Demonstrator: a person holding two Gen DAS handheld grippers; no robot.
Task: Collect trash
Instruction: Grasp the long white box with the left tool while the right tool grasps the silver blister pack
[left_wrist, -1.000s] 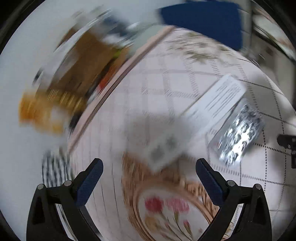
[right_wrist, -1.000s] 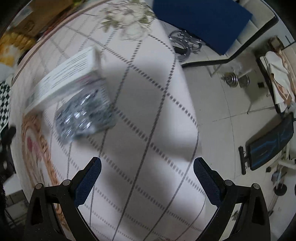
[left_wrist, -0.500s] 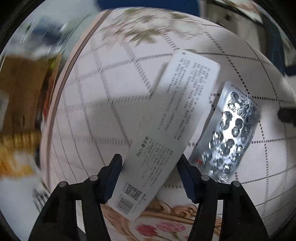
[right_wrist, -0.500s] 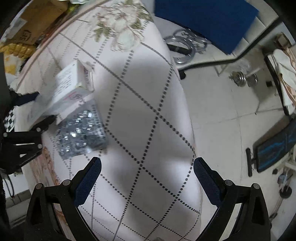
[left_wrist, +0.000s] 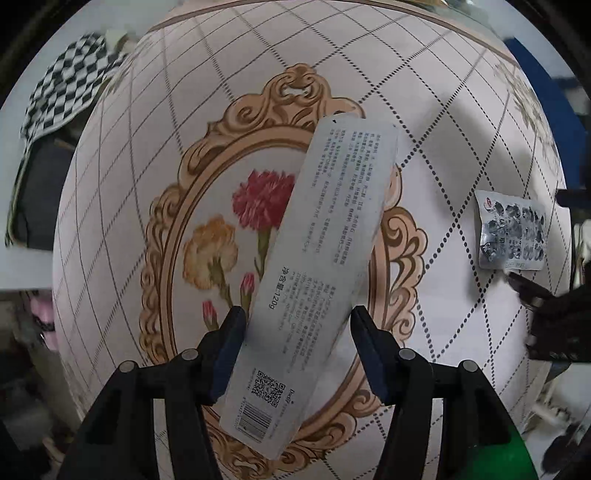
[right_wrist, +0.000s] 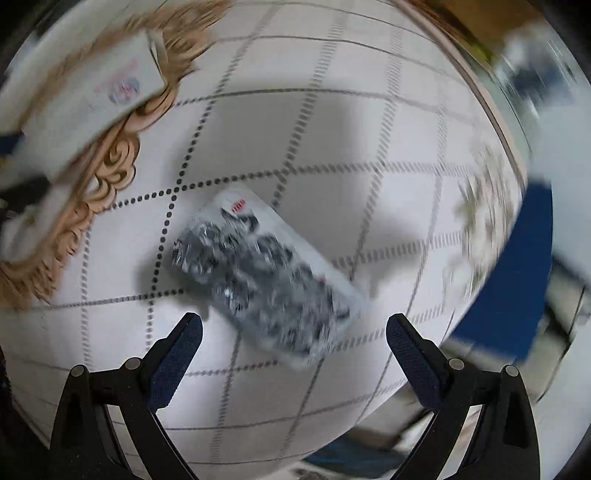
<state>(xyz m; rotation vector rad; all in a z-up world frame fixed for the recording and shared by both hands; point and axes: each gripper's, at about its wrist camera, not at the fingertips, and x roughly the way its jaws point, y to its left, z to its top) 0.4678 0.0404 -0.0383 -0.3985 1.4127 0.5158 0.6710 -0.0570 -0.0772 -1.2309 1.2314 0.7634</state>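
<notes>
The long white box (left_wrist: 317, 266) is squeezed between the two blue pads of the left gripper (left_wrist: 297, 350) and is seen in the middle of the left picture, above the flower tablecloth (left_wrist: 122, 206). The fingers of the right gripper (right_wrist: 293, 354) are held wide apart. The silver pill sheet (right_wrist: 266, 277) is seen lying on the cloth in the middle of the right picture, just past those fingers.

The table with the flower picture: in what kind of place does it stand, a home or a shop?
Probably a home. The table wears a flowered household cloth, the trash on it is a long printed box and a used pill blister, and a checkered fabric lies beside it.
</notes>
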